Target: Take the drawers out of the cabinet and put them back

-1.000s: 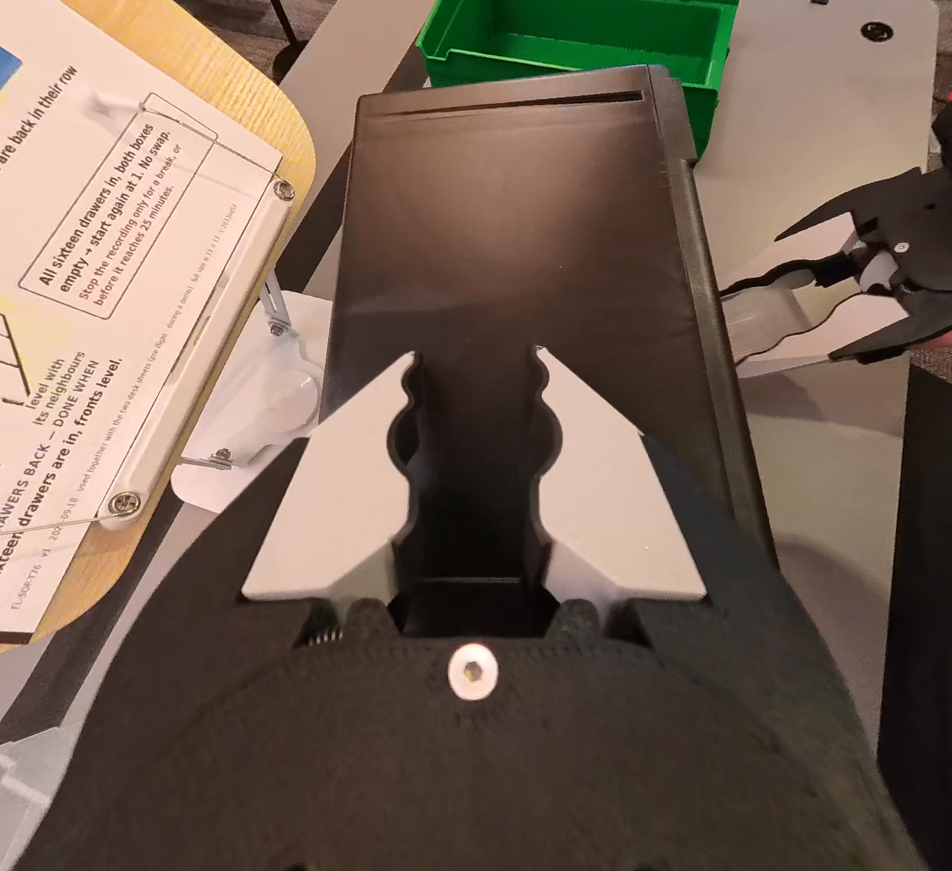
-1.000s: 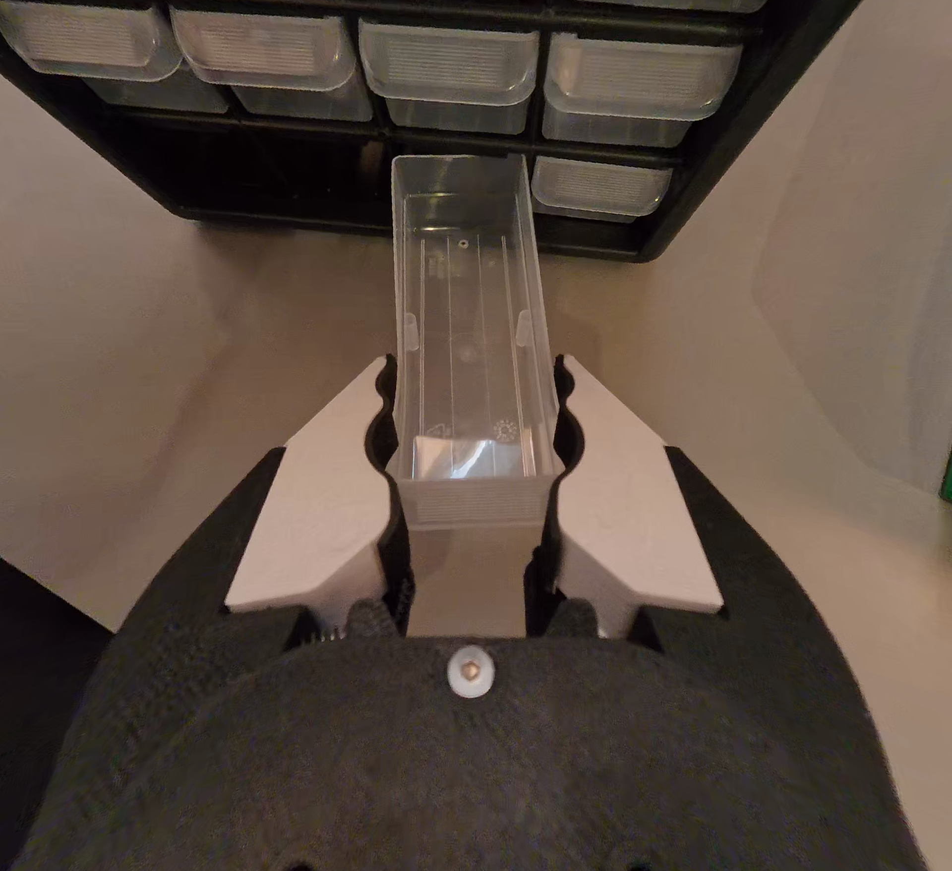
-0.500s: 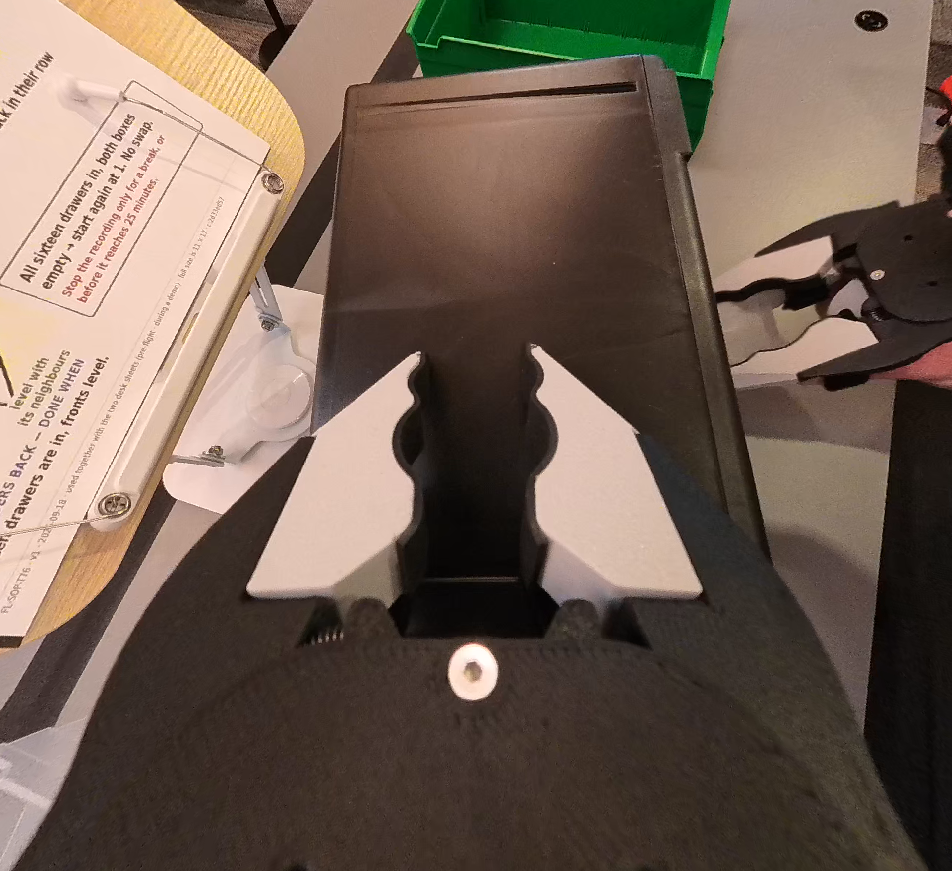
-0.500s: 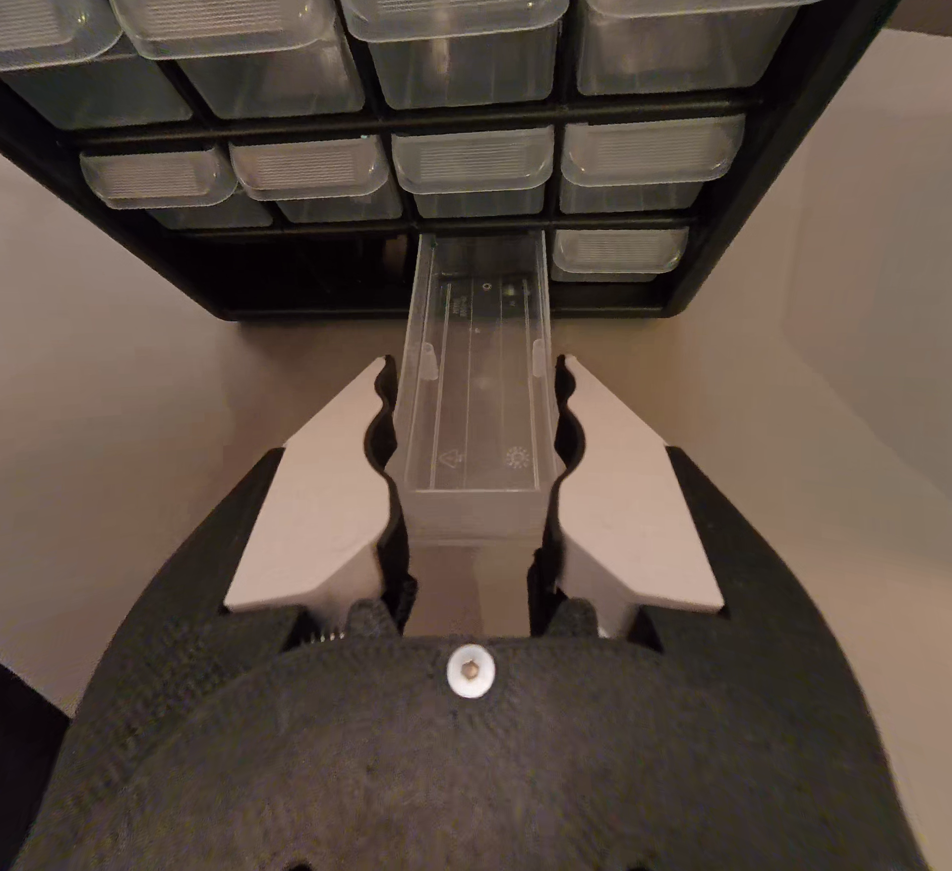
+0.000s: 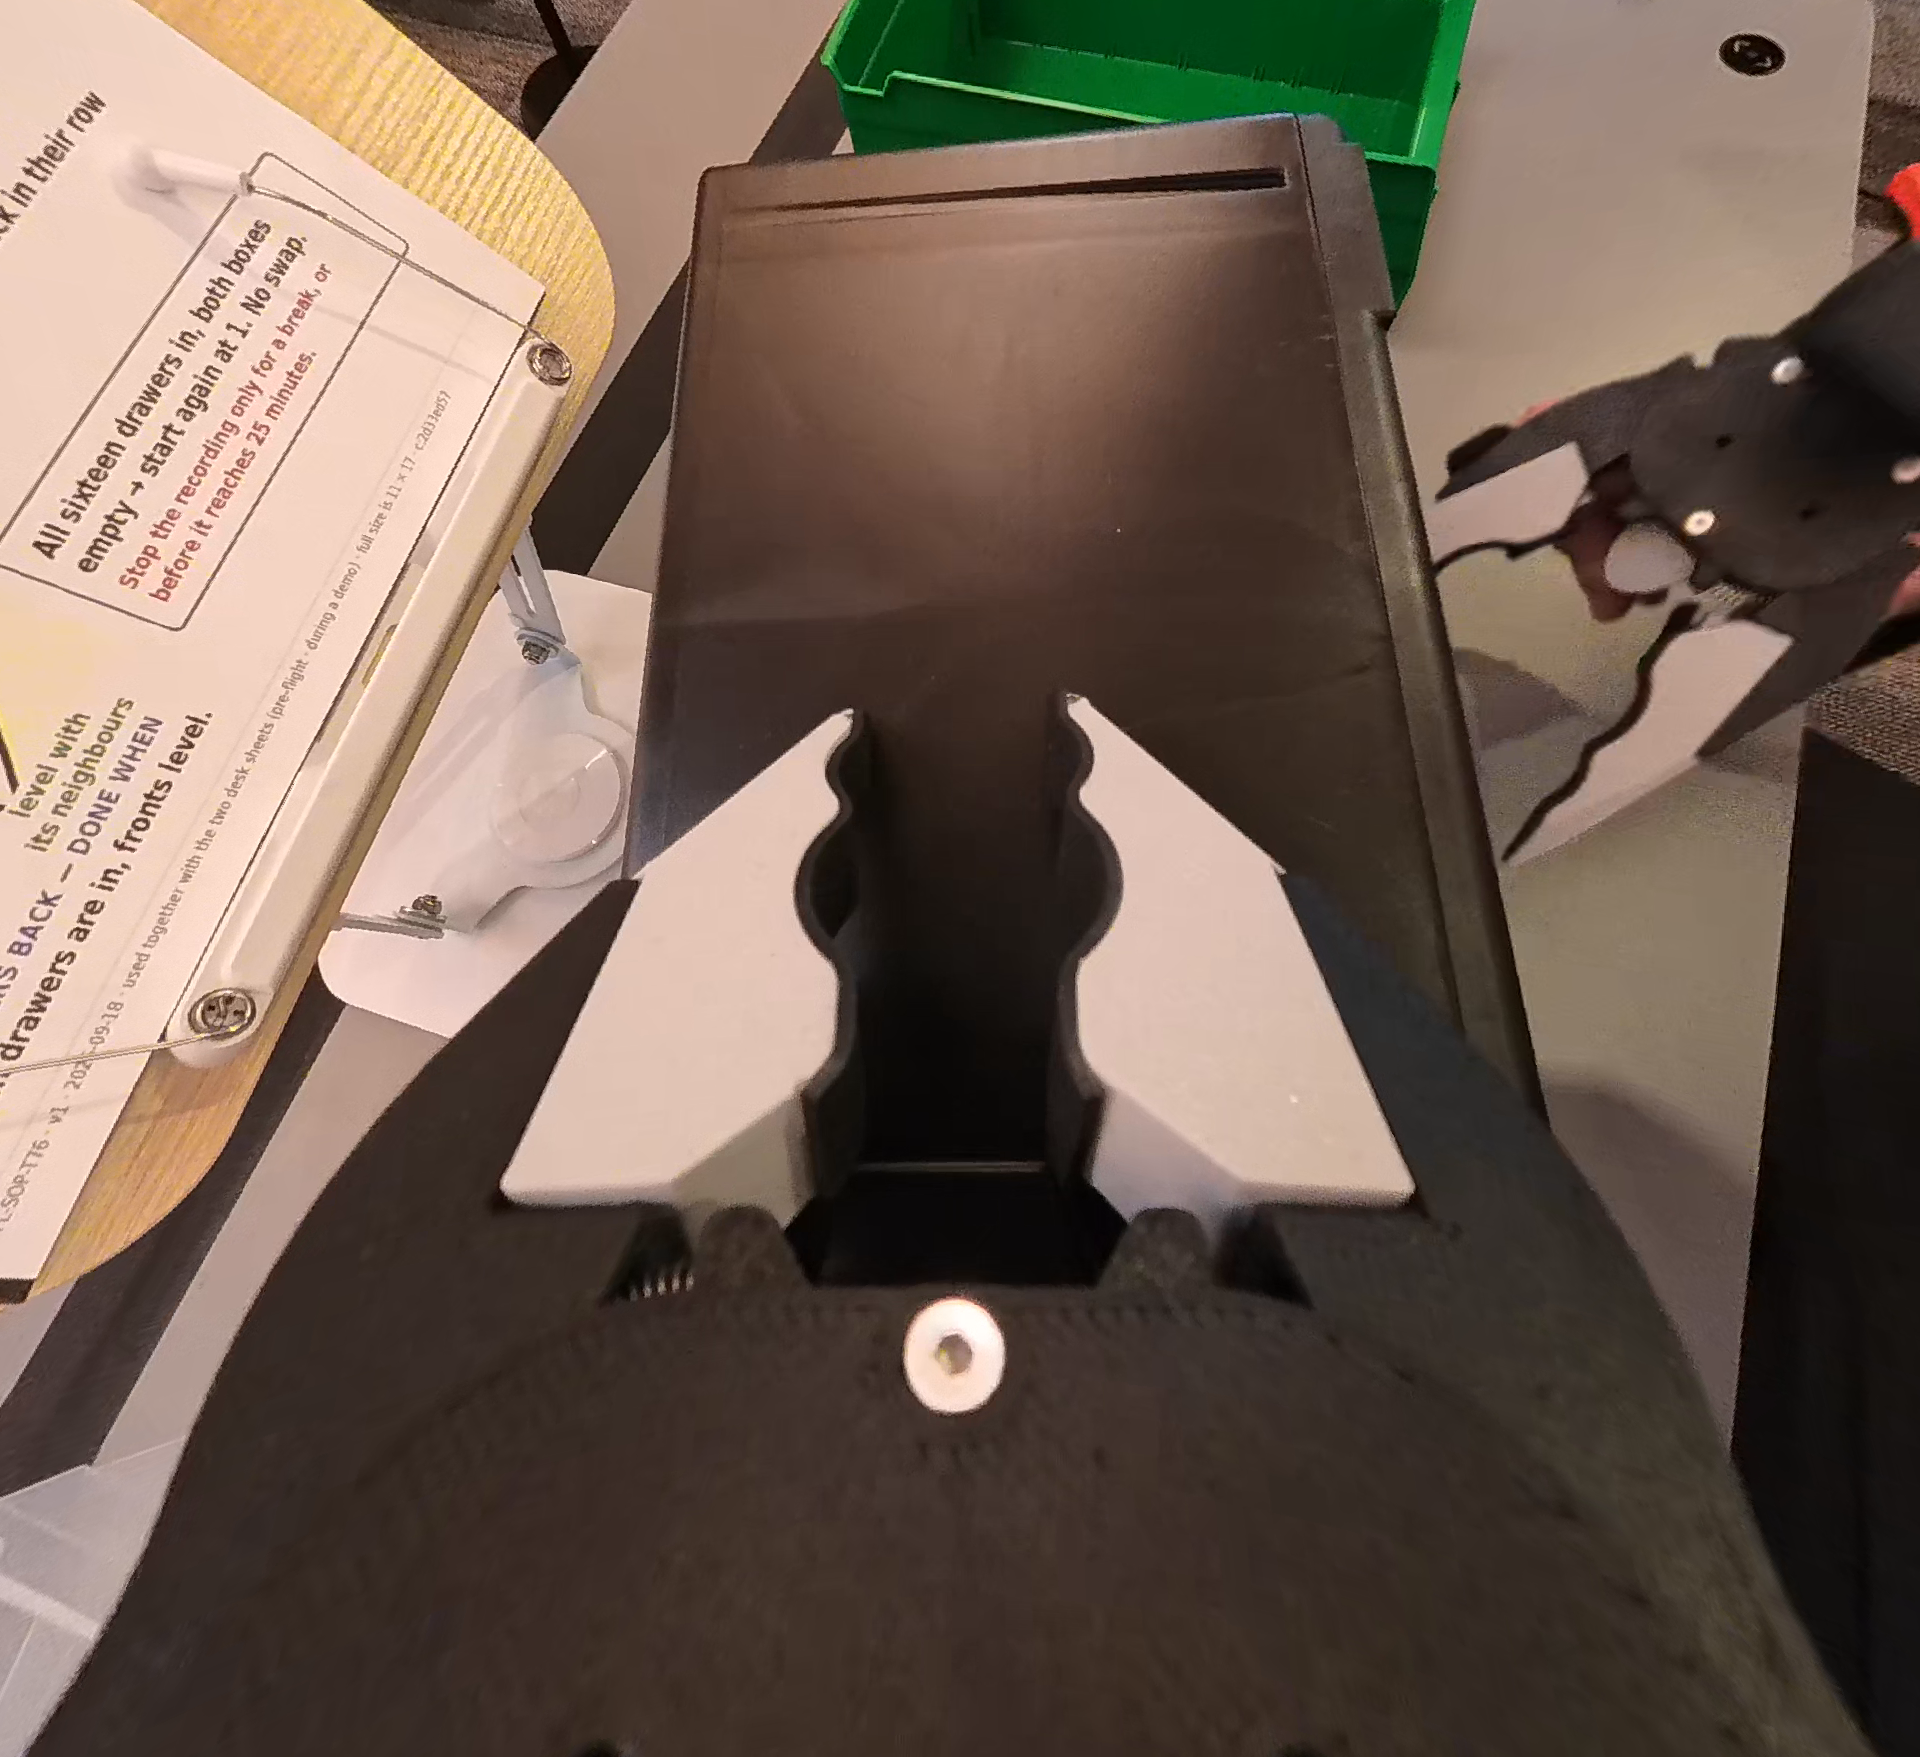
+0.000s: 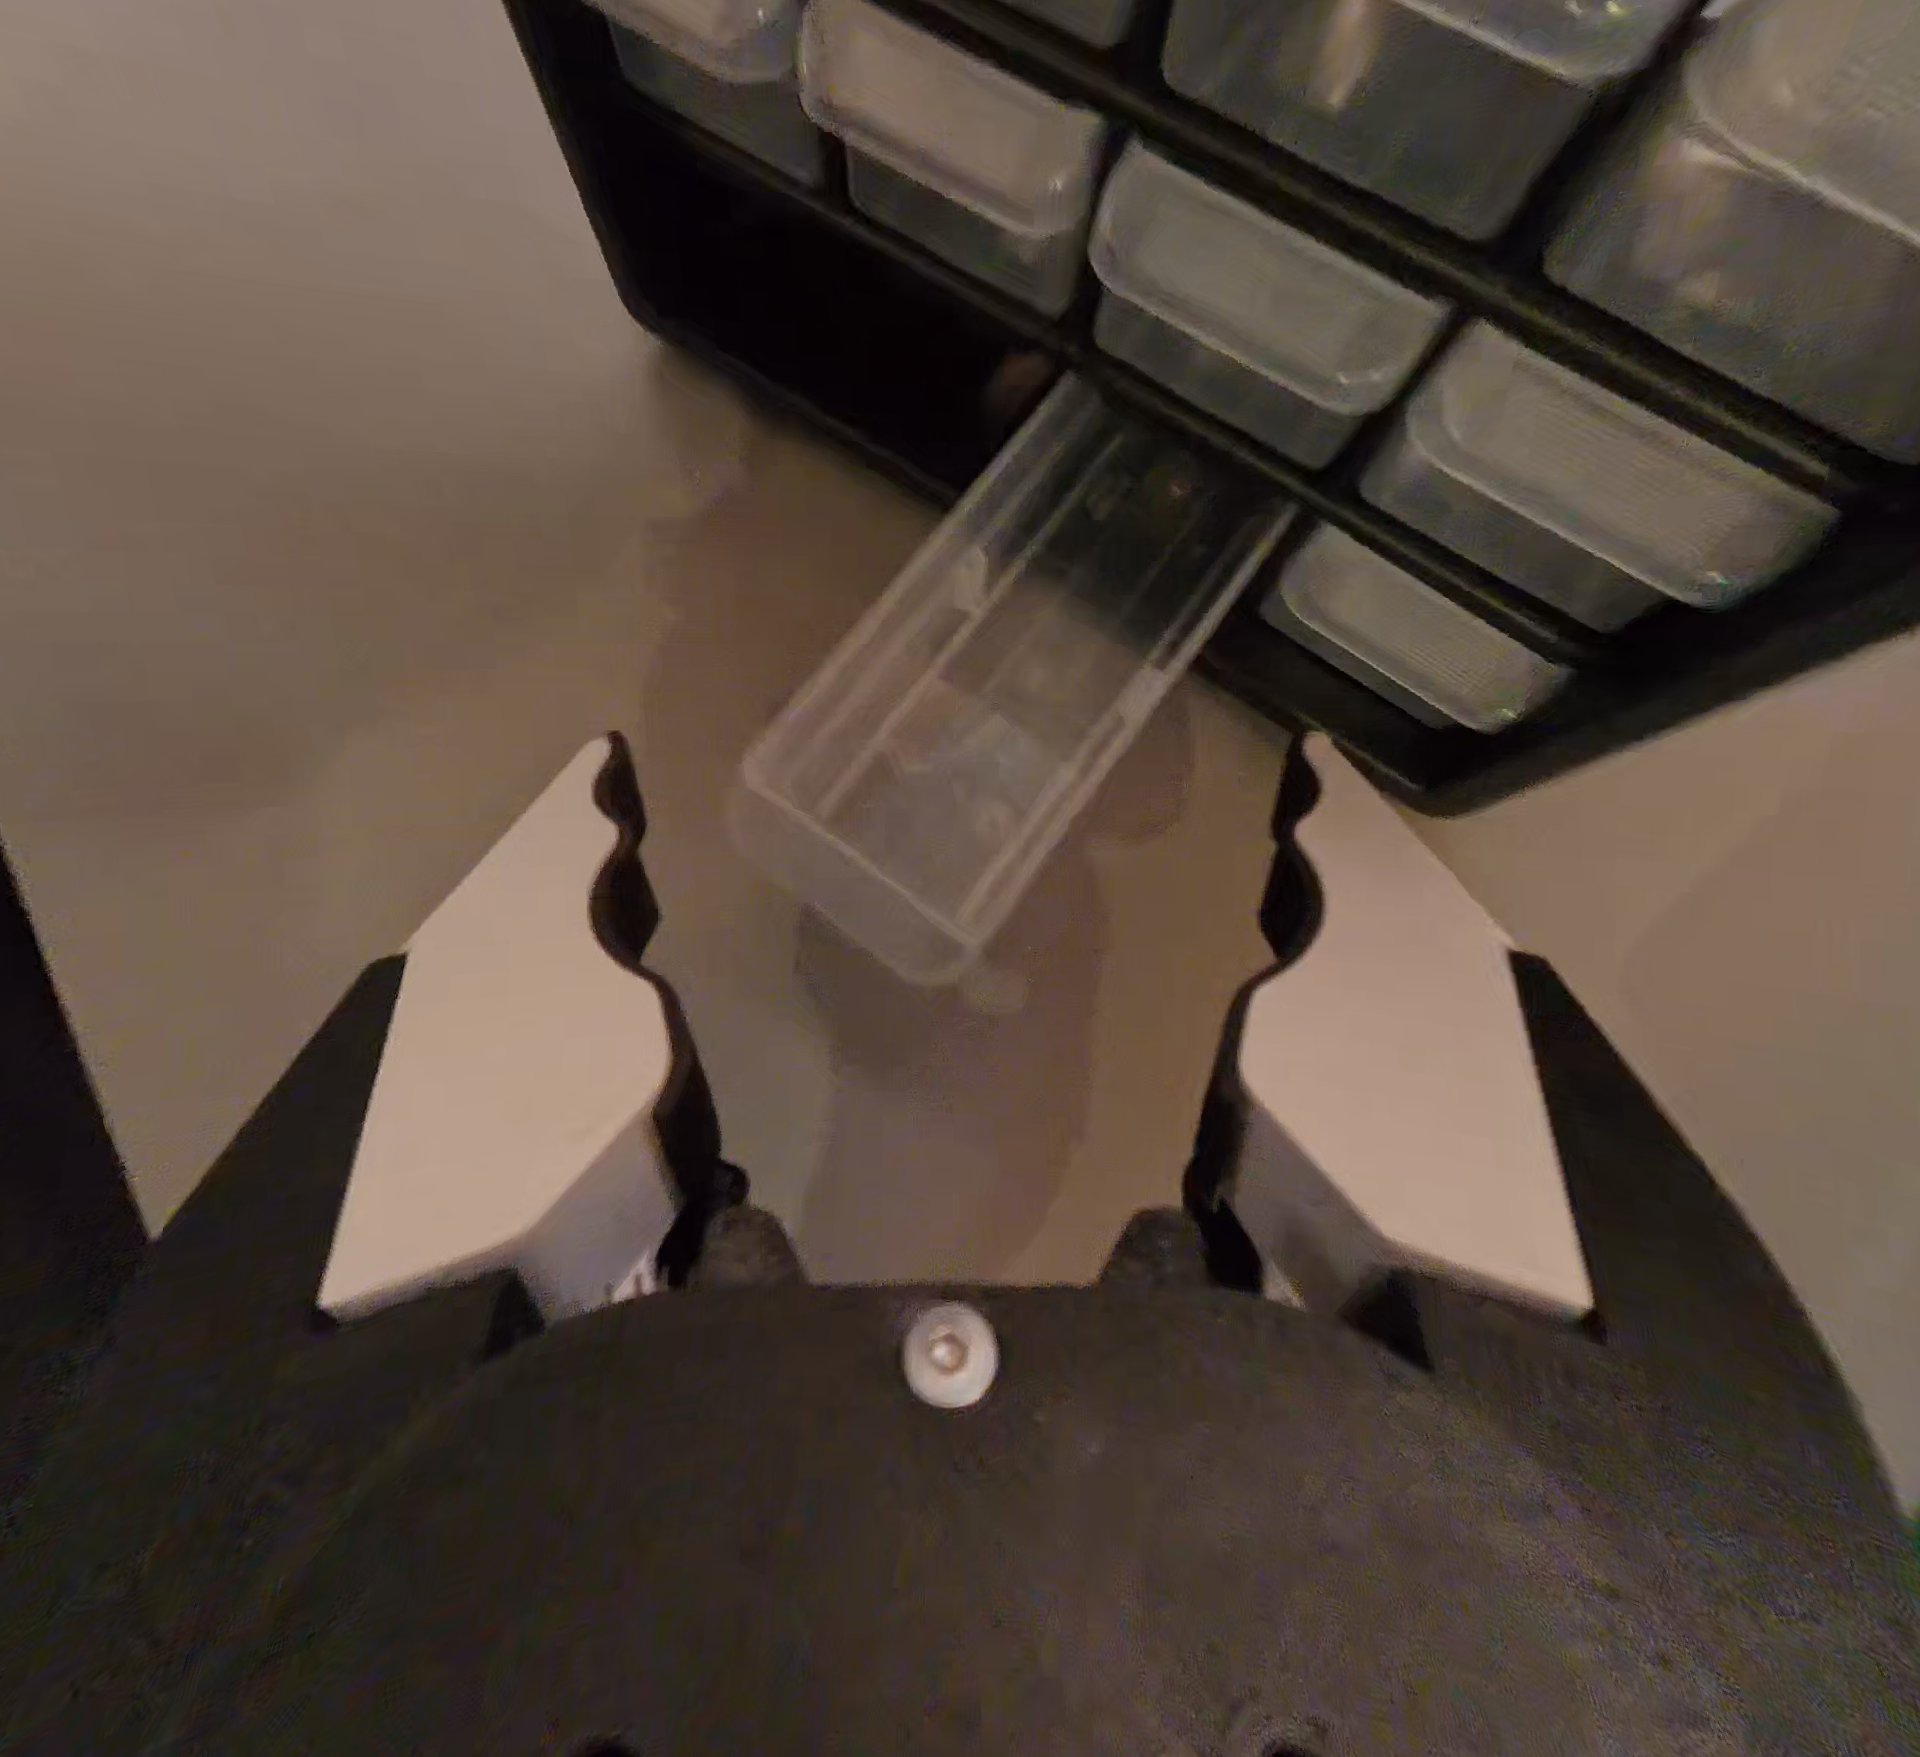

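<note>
The black cabinet [image 5: 1018,460] stands on a grey table; its front [image 6: 1714,699] holds several clear drawers. One clear drawer [image 6: 997,720] sticks far out of a bottom-row slot, its front end nearest me. The slots left of it look dark and empty. My right gripper [image 6: 954,741] is open wide, with its fingers on either side of the drawer's front end and not touching it. It also shows at the right of the left wrist view [image 5: 1475,668]. My left gripper [image 5: 961,720] is over the cabinet's top, jaws partly apart, with nothing seen between them.
A green bin [image 5: 1174,14] stands behind the cabinet. A printed sheet on a white stand [image 5: 239,481] sits on a wooden table at the left. A dark block [image 5: 1860,1188] is at the right edge. The grey table [image 5: 1662,201] spreads right of the cabinet.
My right gripper opened and let go of the drawer, then drew back and turned, so the cabinet now looks slanted. The drawer stays partly in its slot. The left gripper barely moved.
</note>
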A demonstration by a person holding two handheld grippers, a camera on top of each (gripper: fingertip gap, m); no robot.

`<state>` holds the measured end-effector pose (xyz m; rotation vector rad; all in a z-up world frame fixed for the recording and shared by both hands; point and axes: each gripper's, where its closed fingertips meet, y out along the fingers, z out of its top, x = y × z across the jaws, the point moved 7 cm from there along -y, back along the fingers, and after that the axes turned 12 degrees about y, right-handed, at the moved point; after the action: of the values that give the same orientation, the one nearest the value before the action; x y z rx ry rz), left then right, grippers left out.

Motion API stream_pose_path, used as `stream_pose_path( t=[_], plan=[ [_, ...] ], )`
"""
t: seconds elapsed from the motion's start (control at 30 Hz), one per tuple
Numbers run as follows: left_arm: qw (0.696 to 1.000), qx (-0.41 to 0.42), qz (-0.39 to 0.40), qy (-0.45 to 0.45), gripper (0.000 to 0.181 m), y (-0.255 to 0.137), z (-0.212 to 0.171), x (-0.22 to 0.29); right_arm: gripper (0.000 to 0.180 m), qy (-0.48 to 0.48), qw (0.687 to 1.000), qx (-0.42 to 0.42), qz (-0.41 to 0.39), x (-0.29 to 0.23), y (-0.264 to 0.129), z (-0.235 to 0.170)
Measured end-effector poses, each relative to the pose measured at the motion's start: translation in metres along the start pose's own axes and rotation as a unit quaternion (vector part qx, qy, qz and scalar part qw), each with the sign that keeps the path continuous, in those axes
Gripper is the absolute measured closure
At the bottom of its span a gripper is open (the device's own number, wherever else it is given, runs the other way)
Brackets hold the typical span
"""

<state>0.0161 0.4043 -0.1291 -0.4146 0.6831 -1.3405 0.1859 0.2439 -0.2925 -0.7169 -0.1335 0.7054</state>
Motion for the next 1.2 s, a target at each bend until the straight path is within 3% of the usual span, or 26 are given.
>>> stream_pose_path(
  t=[0.13,0.2,0.27,0.4,0.47,0.5,0.67,0.8,0.93,1.03,1.2],
  plan=[
    [1.0,0.003,-0.003,0.001,0.148,0.0,0.0,0.0,0.066,-0.017,0.998,-0.049,0.026,0.017,-0.003,-0.026],
    [1.0,0.005,-0.005,0.001,0.149,0.0,0.0,0.001,0.08,-0.033,0.998,-0.06,0.012,0.025,0.004,-0.029],
    [1.0,0.005,-0.005,0.001,0.149,0.0,0.0,0.001,0.095,-0.018,0.999,-0.041,0.012,0.028,0.01,-0.02],
    [1.0,0.003,-0.005,0.0,0.149,0.0,0.0,0.001,0.102,-0.015,0.999,-0.004,-0.037,0.036,0.02,0.006],
    [1.0,0.003,-0.006,-0.001,0.149,0.0,0.0,0.001,0.134,0.005,0.997,0.005,-0.072,0.04,0.03,0.013],
    [1.0,0.003,-0.006,-0.001,0.149,0.0,0.0,0.0,0.142,0.022,0.995,0.007,-0.094,0.042,0.035,0.013],
    [1.0,0.006,-0.005,-0.003,0.149,0.0,0.0,0.0,0.116,0.105,0.982,0.01,-0.158,0.041,0.054,0.009],
    [1.0,0.014,-0.003,-0.007,0.15,-0.001,-0.001,0.0,0.116,0.14,0.983,0.029,-0.113,0.041,0.045,0.012],
    [1.0,0.01,-0.005,-0.005,0.15,0.0,0.0,0.0,0.107,0.216,0.961,0.079,-0.152,0.056,0.034,0.009],
    [1.0,0.007,-0.006,-0.004,0.15,0.0,0.0,0.0,0.08,0.227,0.954,0.089,-0.173,0.046,0.052,0.008],
    [1.0,0.007,-0.003,-0.006,0.15,0.0,0.0,0.0,0.085,0.237,0.95,0.089,-0.181,0.041,0.057,0.011]
  ],
)
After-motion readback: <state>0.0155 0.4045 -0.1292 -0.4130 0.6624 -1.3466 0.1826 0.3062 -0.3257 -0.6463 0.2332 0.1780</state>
